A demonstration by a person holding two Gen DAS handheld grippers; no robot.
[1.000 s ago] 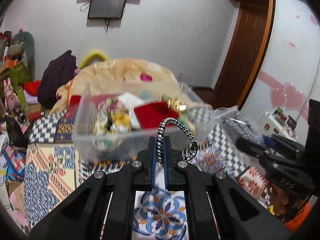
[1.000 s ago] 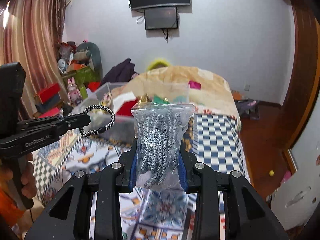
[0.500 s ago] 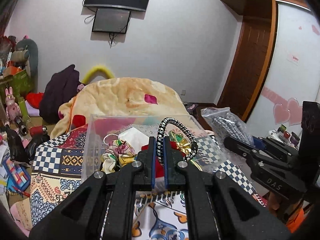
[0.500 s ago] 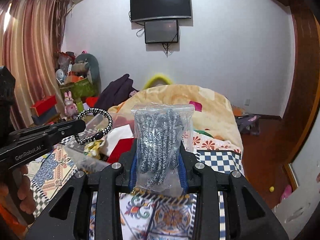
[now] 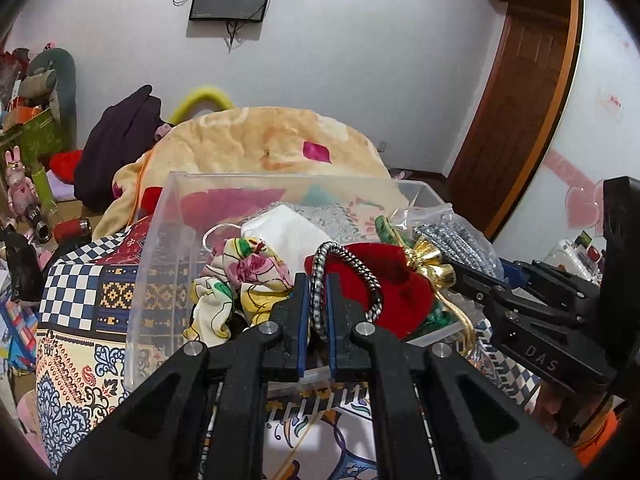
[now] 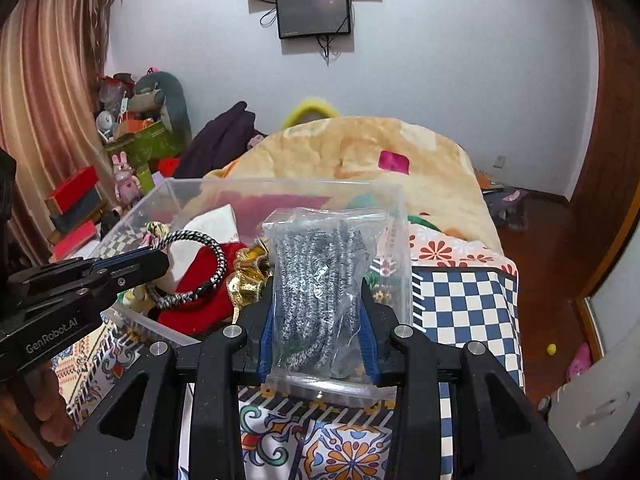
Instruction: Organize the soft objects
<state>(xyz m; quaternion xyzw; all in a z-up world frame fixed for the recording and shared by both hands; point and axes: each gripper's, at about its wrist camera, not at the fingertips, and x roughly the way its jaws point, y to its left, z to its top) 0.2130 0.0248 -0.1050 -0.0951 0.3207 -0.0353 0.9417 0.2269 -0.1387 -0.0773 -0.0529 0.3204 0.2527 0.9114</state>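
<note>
Both grippers have dropped closer over the clear plastic bin (image 5: pixel 160 240): the left gripper (image 5: pixel 316 300) clamps a black-and-white braided cord loop (image 5: pixel 348 264), the right gripper (image 6: pixel 318 312) a bag of cords (image 6: pixel 320 276), so drop-off looks imminent.

Black-white braided loop (image 5: pixel 347 276) over clear bin (image 5: pixel 160 240); bagged cords (image 6: pixel 320 292) upright.

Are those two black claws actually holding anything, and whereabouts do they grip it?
Yes. The left gripper pinches a black-and-white braided loop at one end. The right gripper clamps a clear bag of braided cords by its sides, low down.
</note>
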